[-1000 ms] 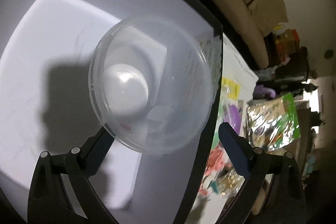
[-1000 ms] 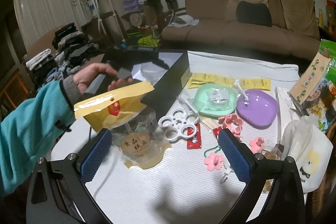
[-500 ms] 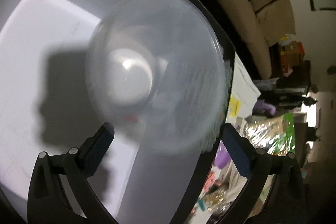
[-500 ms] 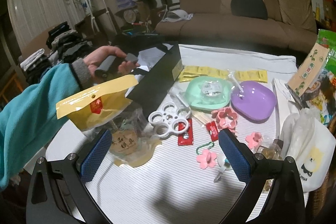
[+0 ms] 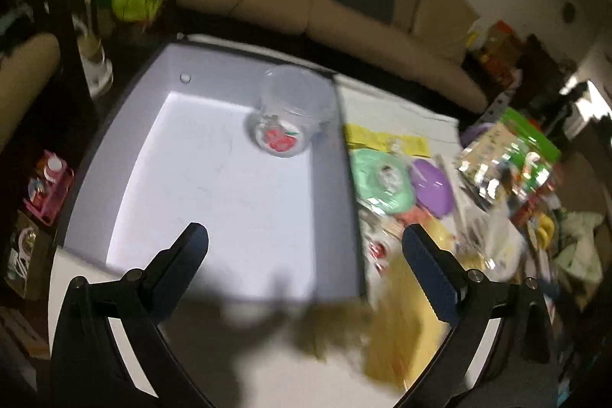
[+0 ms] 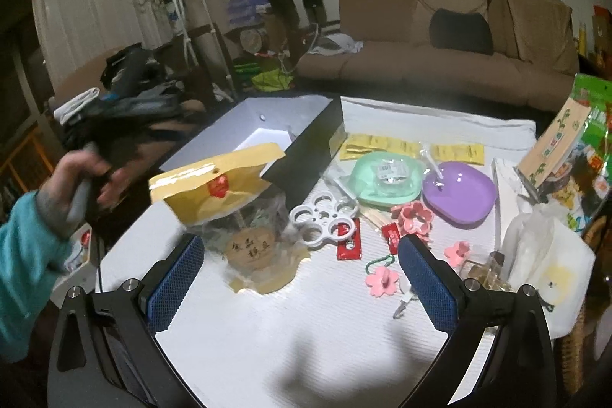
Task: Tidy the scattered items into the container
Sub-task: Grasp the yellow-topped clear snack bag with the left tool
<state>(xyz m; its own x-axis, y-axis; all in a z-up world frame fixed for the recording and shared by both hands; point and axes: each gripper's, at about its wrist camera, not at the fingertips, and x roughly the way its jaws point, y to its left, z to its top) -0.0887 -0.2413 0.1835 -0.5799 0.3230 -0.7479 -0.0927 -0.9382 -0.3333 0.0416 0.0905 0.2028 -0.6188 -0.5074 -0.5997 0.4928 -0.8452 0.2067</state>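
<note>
- Inside the black-walled box with white lining (image 5: 214, 186), at its far right corner: clear plastic tub with a red-printed label (image 5: 288, 117), lying tipped against the right wall, touching the floor of the box.
- Left gripper (image 5: 306, 251): fingers spread wide, nothing between them; hovering above the near edge of the box, well apart from the tub.
- Left-wrist view motion-blurred; fine detail on the tub label unreadable.
- Right gripper (image 6: 300, 266): blue-padded fingers spread wide, empty, poised above the white ribbed table cover (image 6: 313, 324).
- Just past the right gripper's left finger: yellow foil pouch with a red seal (image 6: 214, 186), leaning against the near end of the box, over a clear packet with a brown round label (image 6: 250, 247).
- Right of the box on the cover: white plastic ring-shaped tray (image 6: 323, 217), red sachets (image 6: 350, 239), mint-green dish (image 6: 390, 178), purple dish (image 6: 459, 194), pink flower-shaped clips (image 6: 382, 278), yellow sachets (image 6: 376, 144).
- Far right: white plastic bag (image 6: 543, 259), upright snack packets (image 6: 585, 148).
- Left edge of right-wrist view: teal-sleeved hand (image 6: 82, 178) gripping the left tool handle, blurred.
</note>
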